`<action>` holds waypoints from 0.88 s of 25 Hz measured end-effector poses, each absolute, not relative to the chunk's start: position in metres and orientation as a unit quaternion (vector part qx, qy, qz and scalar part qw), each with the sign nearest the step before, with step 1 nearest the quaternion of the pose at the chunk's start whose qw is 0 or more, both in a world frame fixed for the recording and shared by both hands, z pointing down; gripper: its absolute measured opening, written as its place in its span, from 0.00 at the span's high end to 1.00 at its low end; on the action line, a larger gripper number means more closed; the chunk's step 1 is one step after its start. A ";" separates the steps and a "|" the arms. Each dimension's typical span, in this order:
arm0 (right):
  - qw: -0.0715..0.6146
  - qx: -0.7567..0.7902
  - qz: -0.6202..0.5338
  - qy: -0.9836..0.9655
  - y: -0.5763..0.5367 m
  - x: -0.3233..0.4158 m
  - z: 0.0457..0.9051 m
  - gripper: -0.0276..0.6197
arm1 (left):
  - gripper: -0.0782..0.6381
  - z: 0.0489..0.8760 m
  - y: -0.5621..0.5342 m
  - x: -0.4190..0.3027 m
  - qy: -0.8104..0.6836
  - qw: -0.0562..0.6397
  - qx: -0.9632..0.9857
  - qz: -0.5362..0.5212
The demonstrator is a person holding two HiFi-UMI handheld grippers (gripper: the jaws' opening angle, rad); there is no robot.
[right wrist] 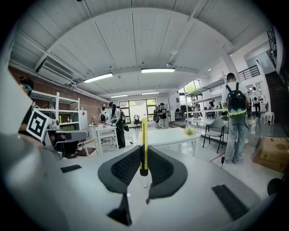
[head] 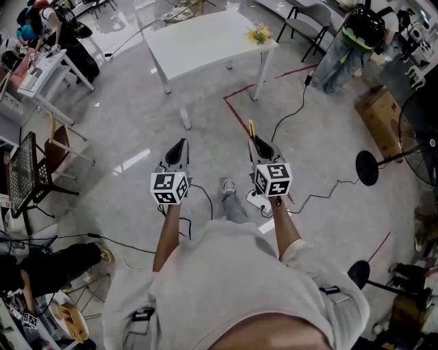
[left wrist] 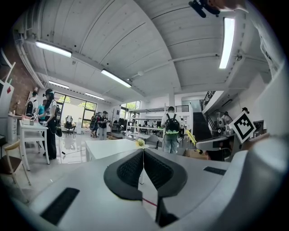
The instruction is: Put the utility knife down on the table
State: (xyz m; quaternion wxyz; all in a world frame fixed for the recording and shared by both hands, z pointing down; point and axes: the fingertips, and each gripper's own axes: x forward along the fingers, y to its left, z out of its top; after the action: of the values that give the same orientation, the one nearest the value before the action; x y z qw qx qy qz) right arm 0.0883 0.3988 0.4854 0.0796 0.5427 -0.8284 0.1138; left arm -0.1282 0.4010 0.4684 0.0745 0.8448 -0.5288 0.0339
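A slim yellow utility knife stands upright between the black pads of my right gripper, which is shut on it. In the head view the knife sticks out past the right gripper, held over the floor well short of the white table. My left gripper is beside it at the same height; its jaws are shut with nothing between them. The white table lies ahead in both gripper views, with a small yellow flower decoration near its right end.
Black cables and red tape lines run over the grey floor between me and the table. A person with a backpack stands at the far right near a grey chair and a cardboard box. Chairs and shelving crowd the left side.
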 end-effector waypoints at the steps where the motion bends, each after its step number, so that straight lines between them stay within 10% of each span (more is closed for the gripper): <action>1: 0.079 0.541 0.114 -0.829 0.390 0.087 0.486 0.85 | 0.86 0.469 0.393 -0.129 -0.529 0.074 0.844 0.035; 22: 0.072 0.520 0.117 -0.843 0.166 0.124 0.485 0.85 | 0.86 0.464 0.172 -0.082 -0.538 0.068 0.839 0.041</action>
State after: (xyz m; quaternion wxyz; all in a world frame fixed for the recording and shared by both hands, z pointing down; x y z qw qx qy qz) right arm 0.1244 0.1659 0.4850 0.0715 0.5197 -0.8433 0.1171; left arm -0.0820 0.1721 0.4637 0.0678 0.8389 -0.5385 0.0415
